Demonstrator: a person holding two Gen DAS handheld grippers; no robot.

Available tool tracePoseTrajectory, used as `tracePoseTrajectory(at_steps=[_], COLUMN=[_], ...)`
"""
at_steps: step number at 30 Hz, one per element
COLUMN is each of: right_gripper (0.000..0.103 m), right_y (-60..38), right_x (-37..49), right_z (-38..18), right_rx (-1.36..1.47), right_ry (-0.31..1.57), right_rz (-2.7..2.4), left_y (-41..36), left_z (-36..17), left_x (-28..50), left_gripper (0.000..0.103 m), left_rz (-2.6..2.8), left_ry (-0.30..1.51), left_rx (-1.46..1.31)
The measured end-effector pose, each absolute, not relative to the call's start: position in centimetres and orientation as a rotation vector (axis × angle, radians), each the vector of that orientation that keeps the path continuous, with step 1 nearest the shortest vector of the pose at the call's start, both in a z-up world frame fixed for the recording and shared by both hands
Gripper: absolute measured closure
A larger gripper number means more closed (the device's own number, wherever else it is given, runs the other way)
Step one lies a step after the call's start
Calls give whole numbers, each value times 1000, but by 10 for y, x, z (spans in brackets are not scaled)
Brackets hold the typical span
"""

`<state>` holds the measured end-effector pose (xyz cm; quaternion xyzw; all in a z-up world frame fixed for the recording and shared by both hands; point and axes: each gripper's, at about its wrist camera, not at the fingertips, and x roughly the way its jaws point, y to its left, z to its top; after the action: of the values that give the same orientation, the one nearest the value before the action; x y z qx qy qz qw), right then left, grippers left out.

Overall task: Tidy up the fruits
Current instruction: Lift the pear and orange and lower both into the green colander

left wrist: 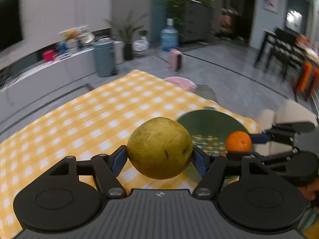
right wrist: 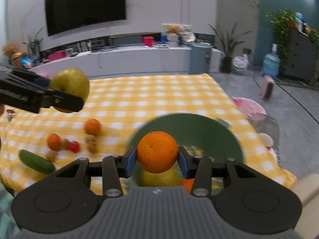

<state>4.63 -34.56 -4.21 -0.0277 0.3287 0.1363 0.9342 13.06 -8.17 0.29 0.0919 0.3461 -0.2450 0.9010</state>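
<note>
The checked table fills mid-frame; the green bowl sits lower right, already holding fruit. The left gripper has its jaws clamped on a pear. The right gripper pinches an orange over the bowl, likely for dropping in.

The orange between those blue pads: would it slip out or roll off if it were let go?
The orange looks round and firm, so it would probably roll on the flat cloth. The right hand-held gripper touches it only at two sides, so a twist could perhaps loosen it. It hangs over the green bowl, whose walls would likely stop it.
</note>
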Motion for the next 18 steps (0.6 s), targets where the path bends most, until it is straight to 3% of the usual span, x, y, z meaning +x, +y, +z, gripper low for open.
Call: tracePoseTrajectory(at_steps=[18], right_gripper=[61], right_y=[-394], right_x=[89], right_z=[-62], right_rx=[-105], right_ry=[793], right_rz=[300], left_y=[-187], left_z=[-52], left_x=[192], left_gripper=[24], left_rz=[-624], left_ry=[956], left_rx=[294])
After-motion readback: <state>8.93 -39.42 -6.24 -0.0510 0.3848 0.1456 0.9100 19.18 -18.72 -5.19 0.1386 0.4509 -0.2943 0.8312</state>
